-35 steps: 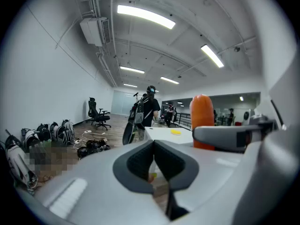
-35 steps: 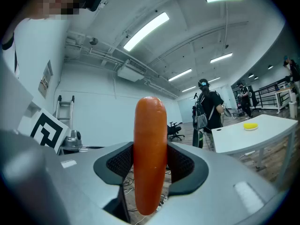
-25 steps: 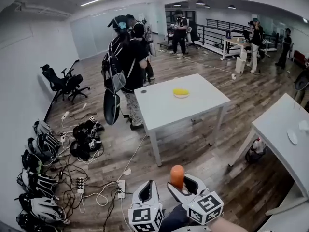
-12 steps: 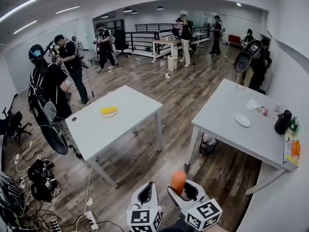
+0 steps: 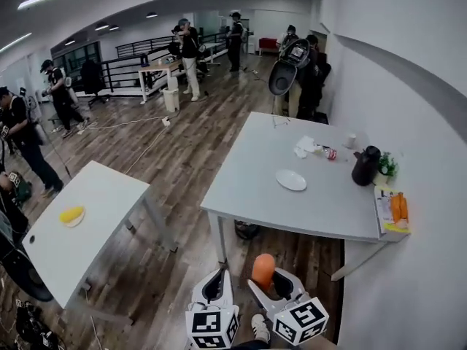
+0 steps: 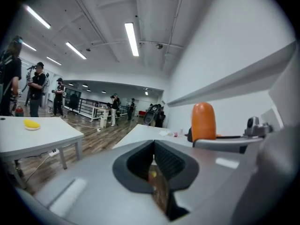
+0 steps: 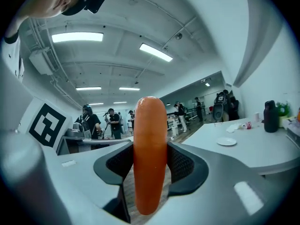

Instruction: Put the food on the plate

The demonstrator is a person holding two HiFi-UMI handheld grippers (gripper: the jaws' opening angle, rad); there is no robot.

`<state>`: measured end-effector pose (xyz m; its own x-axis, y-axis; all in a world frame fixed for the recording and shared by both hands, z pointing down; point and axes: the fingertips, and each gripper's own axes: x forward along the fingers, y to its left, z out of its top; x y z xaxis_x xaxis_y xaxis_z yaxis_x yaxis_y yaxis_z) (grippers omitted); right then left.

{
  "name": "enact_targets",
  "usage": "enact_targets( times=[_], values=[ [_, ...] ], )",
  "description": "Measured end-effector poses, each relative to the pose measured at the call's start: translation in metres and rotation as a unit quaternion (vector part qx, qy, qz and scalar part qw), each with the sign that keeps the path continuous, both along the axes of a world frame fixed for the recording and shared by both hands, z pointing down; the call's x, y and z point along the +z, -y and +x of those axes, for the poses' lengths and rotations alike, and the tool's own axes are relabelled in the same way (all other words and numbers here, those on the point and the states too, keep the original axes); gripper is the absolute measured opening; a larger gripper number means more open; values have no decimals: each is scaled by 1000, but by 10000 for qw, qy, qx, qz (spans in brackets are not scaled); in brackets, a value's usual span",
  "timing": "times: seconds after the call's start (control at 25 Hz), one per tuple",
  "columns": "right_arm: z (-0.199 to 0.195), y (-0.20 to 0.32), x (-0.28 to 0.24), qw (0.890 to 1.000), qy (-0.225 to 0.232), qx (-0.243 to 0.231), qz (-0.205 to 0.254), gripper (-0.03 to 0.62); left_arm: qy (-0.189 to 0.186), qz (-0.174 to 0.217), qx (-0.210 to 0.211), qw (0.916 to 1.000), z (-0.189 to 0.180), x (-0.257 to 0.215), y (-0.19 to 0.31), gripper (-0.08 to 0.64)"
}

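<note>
My right gripper [image 5: 271, 284] is shut on an orange sausage-shaped piece of food [image 5: 263, 270], which stands upright between the pads [image 7: 185, 165] and sticks up above them [image 7: 150, 149]. My left gripper [image 5: 217, 292] sits just left of it, shut with nothing in it [image 6: 153, 159]; the left gripper view shows the orange food [image 6: 203, 121] off to its right. A small white plate [image 5: 292, 180] lies on the grey table [image 5: 241, 195] ahead, beyond both grippers; in the right gripper view the plate [image 7: 227, 141] is far off to the right.
On the table past the plate stand a black jug [image 5: 364, 165], a crumpled tissue [image 5: 304, 146] and a small can [image 5: 330, 152]. Orange items [image 5: 398, 207] lie at its right edge by the wall. A second table [image 5: 95, 195] to the left carries yellow food [image 5: 72, 215]. Several people stand farther off.
The head view has swung to the right, bringing the grey table with the white plate in front of me. Both grippers keep their hold and posture.
</note>
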<state>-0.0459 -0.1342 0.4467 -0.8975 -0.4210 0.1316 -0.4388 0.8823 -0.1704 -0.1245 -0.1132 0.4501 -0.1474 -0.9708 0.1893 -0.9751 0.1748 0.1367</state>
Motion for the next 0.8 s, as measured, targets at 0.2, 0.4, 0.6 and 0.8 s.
enact_targets(
  times=[0.2, 0.4, 0.6, 0.8],
  values=[
    [34, 103, 9, 9974, -221, 682, -122, 210, -60, -103, 705, 9974, 31, 9, 113, 8],
    [58, 191, 9, 9930, -309, 1134, -113, 210, -31, -17, 1135, 9935, 51, 5, 211, 8],
    [65, 247, 11, 9900, -248, 1375, -170, 210, 64, -98, 1397, 9901, 63, 10, 269, 8],
    [65, 278, 12, 9889, -278, 1444, -205, 210, 68, -222, 1522, 9881, 67, 16, 301, 8]
  ],
)
